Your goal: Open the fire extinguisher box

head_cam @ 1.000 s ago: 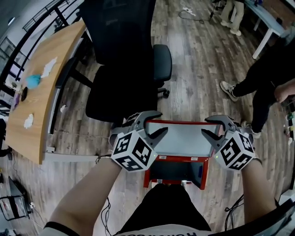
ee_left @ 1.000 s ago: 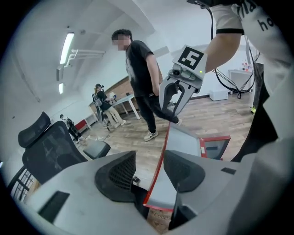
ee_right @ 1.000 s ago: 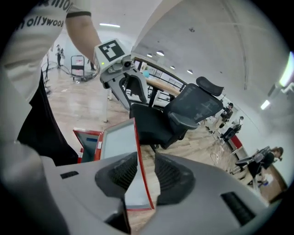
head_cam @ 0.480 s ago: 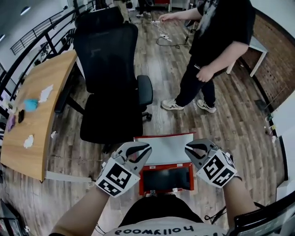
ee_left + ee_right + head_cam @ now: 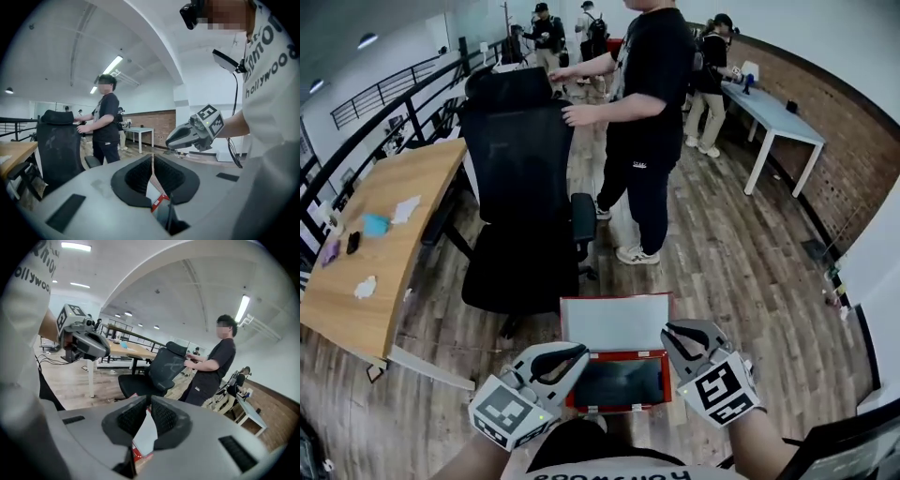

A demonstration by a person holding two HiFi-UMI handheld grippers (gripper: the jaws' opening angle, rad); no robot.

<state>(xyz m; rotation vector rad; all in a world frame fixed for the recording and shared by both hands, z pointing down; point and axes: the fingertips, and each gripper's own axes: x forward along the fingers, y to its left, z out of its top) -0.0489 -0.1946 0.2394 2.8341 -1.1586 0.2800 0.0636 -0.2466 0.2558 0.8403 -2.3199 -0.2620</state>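
Observation:
The red fire extinguisher box [image 5: 617, 405] lies on the wooden floor in front of me. Its white-lined lid [image 5: 615, 322] stands open and the inside is dark. My left gripper [image 5: 579, 353] hovers over the box's left side, its jaws closed together on nothing. My right gripper [image 5: 668, 335] hovers over the box's right side; its jaws have just been closing and meet at the tips with nothing between them. In the left gripper view the shut left gripper [image 5: 152, 159] faces the right gripper [image 5: 194, 133]. Below the shut right gripper [image 5: 149, 401] shows the lid [image 5: 145, 434].
A black office chair [image 5: 525, 216] stands just behind the box. A wooden desk [image 5: 394, 244] with small items runs along the left. A person in black [image 5: 647, 122] stands beyond the chair with a hand on its back. A white table [image 5: 778, 117] is at the far right.
Both grippers have come away from the lid's side edges and closed. They now sit lower in the head view. The view has tilted up, bringing the standing person into sight.

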